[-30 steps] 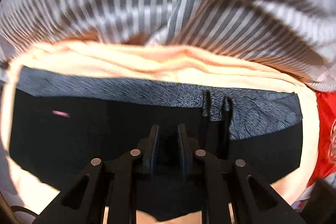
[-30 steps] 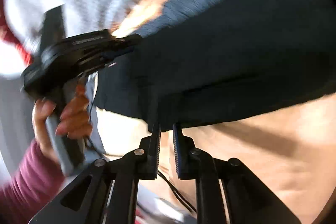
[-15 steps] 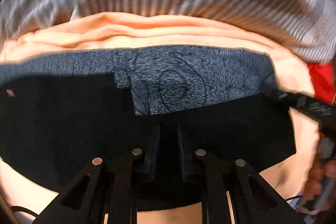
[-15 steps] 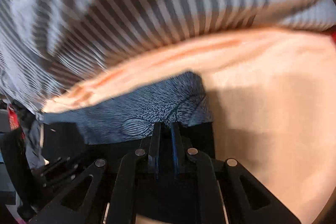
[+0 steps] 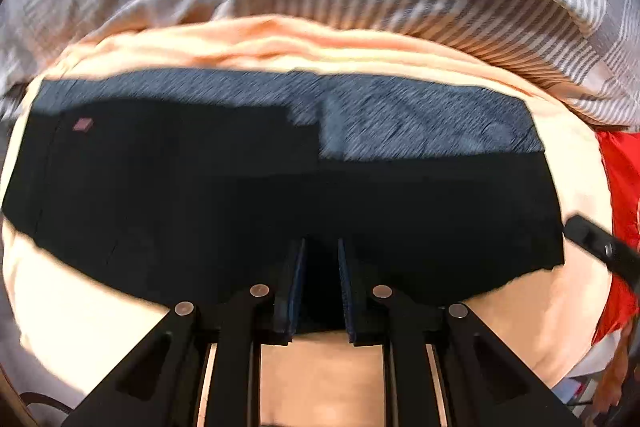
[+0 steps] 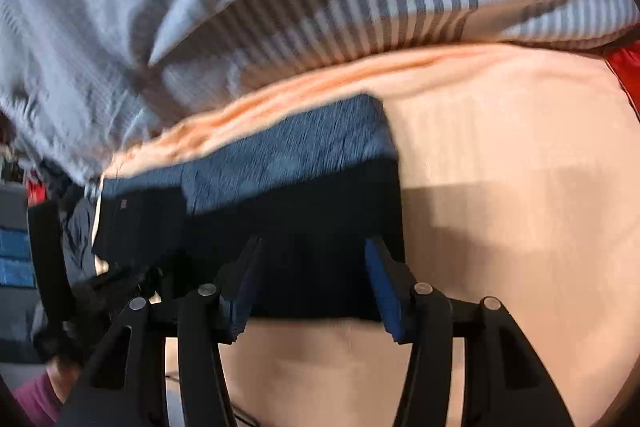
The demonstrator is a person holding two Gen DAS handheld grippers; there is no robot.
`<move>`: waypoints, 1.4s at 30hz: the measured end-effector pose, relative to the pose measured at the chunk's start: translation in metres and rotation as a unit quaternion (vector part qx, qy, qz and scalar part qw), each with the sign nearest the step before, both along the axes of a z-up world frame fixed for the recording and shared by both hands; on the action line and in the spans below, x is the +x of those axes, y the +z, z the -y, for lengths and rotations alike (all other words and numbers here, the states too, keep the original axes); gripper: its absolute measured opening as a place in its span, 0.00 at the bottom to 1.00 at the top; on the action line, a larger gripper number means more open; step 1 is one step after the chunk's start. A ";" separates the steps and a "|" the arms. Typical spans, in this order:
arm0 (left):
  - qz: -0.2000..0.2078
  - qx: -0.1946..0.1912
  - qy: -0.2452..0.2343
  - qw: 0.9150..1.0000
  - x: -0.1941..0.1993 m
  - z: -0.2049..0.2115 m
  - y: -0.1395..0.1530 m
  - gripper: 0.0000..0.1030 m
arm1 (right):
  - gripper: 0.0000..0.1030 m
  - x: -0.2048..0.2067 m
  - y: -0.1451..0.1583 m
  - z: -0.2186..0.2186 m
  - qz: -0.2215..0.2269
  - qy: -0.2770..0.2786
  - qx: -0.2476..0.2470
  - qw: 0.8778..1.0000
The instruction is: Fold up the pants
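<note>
The dark blue patterned cloth pants (image 5: 280,187) lie folded on the peach sheet (image 6: 500,187). Right gripper (image 6: 312,267) gapes empty; left gripper (image 5: 321,267) seems nearly closed on their edge, perhaps dragging folds loose.

- No text, brand, number or sign can be read in either view; both are smeared by motion
- The one candidate is a small pinkish tag (image 5: 83,124) on the dark pants (image 5: 240,195), near their left end in the left wrist view; it shows as a plain patch, and any print on it is too small and blurred to tell
- The same tag (image 6: 123,203) shows in the right wrist view on the pants (image 6: 320,227) as a faint reddish mark; nothing on it can be made out
</note>
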State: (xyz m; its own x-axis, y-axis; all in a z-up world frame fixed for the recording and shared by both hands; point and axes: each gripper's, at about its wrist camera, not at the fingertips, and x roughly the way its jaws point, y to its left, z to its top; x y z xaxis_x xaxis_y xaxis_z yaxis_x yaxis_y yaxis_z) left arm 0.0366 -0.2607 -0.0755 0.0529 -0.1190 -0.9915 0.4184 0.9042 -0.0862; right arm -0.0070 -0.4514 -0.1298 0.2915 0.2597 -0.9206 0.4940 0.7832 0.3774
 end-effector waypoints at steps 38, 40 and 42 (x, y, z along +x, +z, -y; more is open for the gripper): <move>-0.024 -0.042 0.154 0.987 -0.020 -0.132 0.002 0.18 | 0.76 0.048 0.005 -0.168 -0.047 0.173 -0.031 0.983; -0.028 -0.051 0.161 0.985 -0.018 -0.140 0.003 0.23 | 0.77 0.052 0.006 -0.172 -0.046 0.174 -0.035 0.983; -0.033 -0.062 0.168 0.983 -0.015 -0.148 0.004 0.84 | 0.79 0.055 0.007 -0.176 -0.045 0.176 -0.039 0.983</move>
